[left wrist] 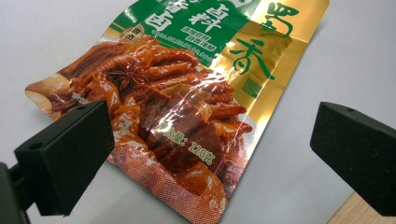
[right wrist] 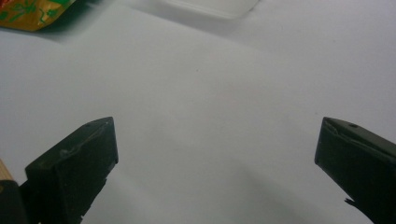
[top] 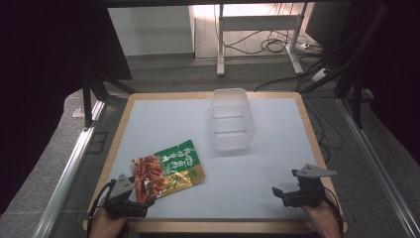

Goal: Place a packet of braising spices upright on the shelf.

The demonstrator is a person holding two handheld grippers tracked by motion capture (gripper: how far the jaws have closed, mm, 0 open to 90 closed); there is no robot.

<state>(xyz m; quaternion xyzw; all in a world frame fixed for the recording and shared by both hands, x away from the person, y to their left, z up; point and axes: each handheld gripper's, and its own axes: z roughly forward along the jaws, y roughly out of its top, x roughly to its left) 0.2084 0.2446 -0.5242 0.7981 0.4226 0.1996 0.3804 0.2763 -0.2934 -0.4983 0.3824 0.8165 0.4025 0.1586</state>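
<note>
A flat snack packet [top: 168, 168], green and gold with a red food picture, lies on the white table top near the front left. My left gripper [top: 141, 198] sits at the packet's near end, jaws wide open. In the left gripper view the packet [left wrist: 187, 107] lies between and beyond the two black jaws, which stand on either side of its near edge. My right gripper [top: 282, 194] rests open near the front right, over bare table. In the right gripper view a corner of the packet [right wrist: 28, 11] is at the top left.
A clear plastic container [top: 231, 119] stands empty at the middle back of the table; its edge [right wrist: 210, 7] tops the right gripper view. The white mat has a wooden border [top: 218, 226]. Metal rails, cables and a desk frame surround the table.
</note>
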